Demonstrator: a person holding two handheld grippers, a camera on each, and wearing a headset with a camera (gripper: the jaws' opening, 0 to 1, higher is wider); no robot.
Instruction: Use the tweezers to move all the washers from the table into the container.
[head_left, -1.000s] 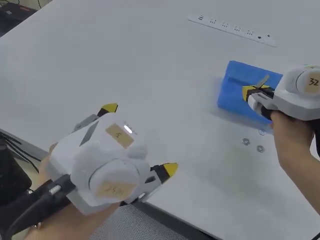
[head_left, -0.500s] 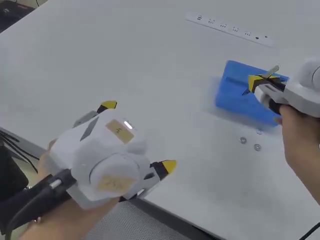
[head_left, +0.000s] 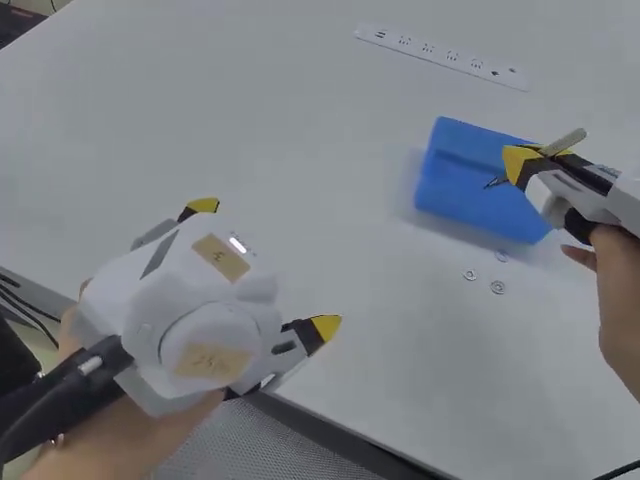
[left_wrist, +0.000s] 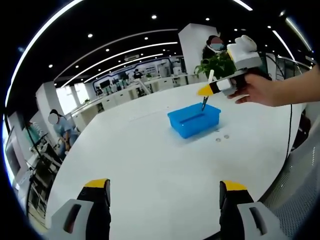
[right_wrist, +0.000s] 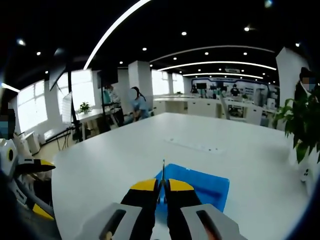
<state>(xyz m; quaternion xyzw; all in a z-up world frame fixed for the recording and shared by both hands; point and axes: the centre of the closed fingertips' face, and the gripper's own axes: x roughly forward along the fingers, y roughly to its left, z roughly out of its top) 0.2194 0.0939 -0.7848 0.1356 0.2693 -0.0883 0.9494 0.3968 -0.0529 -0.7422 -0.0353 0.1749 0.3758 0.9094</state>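
Over white table (head_left: 300, 120), bright office (right_wrist: 200, 95): left gripper (head_left: 264, 266) agape, right gripper (head_left: 522, 165) tight on tweezers (head_left: 562, 142).

The container (head_left: 462, 178) sits on the table (head_left: 250, 120) at two o'clock, with the strip (head_left: 440, 58) behind it toward twelve. Two washers (head_left: 470, 275) lie near each other, just beside the container at its five o'clock. The right gripper (head_left: 522, 162) hangs over the container's right end, the tweezers (head_left: 566, 140) pointing down over it. The left gripper (head_left: 264, 266) is at eight o'clock over the near edge, well apart.
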